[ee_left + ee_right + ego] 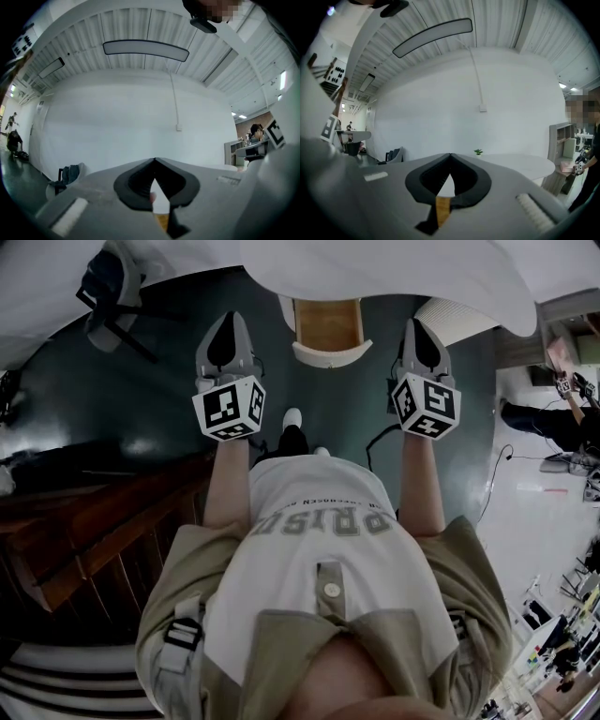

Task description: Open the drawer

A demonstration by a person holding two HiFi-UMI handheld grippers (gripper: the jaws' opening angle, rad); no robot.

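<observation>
Drawer (328, 324) stands open under white table (422, 268); chair (112, 292) well left.

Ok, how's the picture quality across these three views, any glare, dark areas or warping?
Head view: dim, pale glare patches on the dark floor, the edge of the white table bowed by the wide lens. Left gripper view: bright, even wall, black vignetted corners, ceiling light curved. Right gripper view: same fisheye bend, mosaic patch at right.

The drawer (327, 326) has its rear hidden under the white tabletop (403, 268). In each gripper view only a wood-coloured sliver (162, 221) (442, 211) shows behind the jaws, too little to identify. A person (548, 420) is cut off by the head view's right edge.
</observation>
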